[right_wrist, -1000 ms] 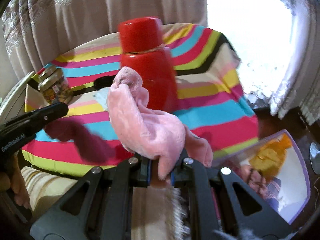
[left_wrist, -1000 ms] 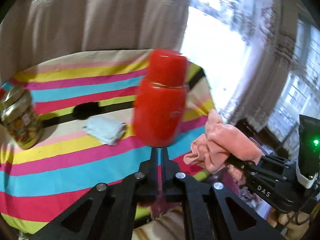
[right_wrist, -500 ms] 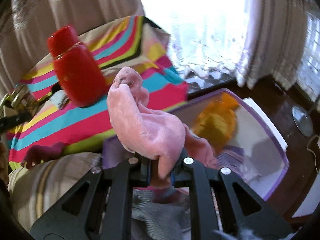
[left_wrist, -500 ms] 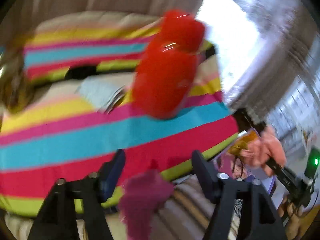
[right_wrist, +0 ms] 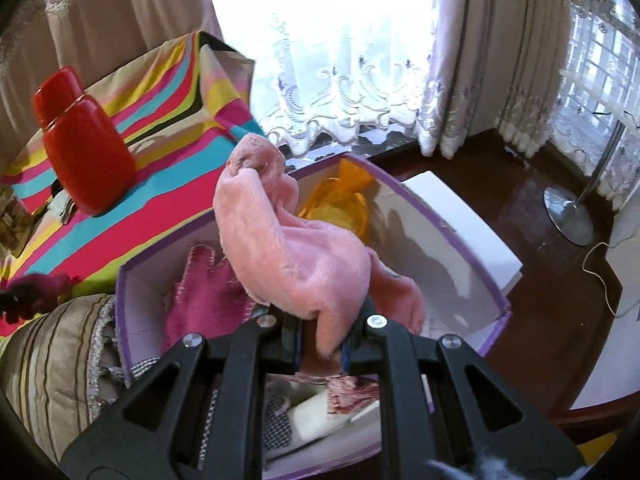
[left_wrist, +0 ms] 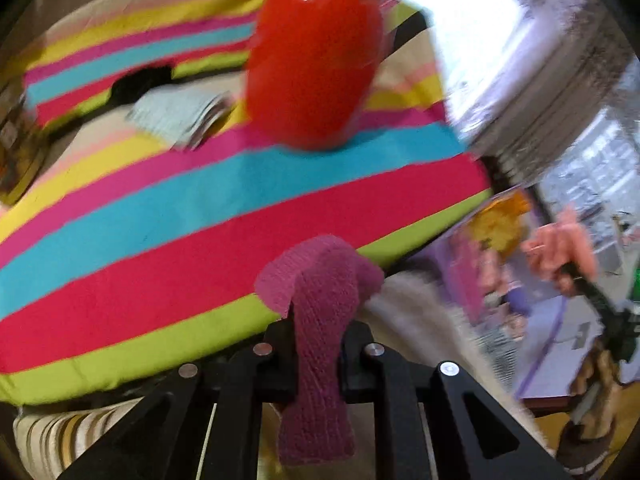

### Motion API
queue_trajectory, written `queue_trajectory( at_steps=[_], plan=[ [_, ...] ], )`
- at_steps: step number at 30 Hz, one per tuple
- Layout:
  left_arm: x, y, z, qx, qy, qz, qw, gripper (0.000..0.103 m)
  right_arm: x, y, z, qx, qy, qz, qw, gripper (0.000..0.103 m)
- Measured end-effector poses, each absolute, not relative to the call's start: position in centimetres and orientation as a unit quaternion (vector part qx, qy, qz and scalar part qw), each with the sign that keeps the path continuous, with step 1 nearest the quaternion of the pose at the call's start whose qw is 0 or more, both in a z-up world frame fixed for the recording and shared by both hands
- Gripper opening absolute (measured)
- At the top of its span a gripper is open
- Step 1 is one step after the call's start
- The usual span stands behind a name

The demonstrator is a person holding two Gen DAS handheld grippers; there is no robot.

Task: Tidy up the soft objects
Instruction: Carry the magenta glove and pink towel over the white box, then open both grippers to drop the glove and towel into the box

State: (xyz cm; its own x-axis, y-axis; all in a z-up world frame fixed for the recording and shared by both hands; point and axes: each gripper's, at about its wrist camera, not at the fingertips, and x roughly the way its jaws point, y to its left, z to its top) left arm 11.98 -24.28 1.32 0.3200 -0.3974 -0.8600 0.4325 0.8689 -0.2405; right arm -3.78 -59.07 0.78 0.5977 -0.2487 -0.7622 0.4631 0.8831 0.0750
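My left gripper hangs at the front edge of the striped table. Its jaws are closing, and the pads press on a magenta knit cloth that droops down between them. My right gripper is shut on a pink plush cloth and holds it over an open purple-edged box to the right of the table. In the box lie a magenta towel and a yellow soft item. A pale blue cloth lies on the table.
A tall red bottle stands on the table behind my left gripper, with a black item and a jar further left. A striped cushion sits under the table edge. A white lid and a lamp base lie beyond the box.
My left gripper opened, dipped to the table's front edge and closed on the magenta cloth. My right gripper carried the pink cloth from over the table to above the box.
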Motion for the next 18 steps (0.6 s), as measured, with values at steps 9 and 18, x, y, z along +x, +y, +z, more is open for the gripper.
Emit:
queue_trajectory(
  at_steps=[9,18],
  plan=[
    [8.0,-34.9,6.0,-0.017,0.453,-0.419,0.786,0.017,-4.6,-60.5,2.2,0.133,0.388,-0.234,0.881,0.016],
    [5.5,-40.3,6.7,0.003,0.436,-0.466,0.770,0.062,-5.5,-61.8,3.2,0.145,0.374,-0.255,0.880,0.074]
  ],
)
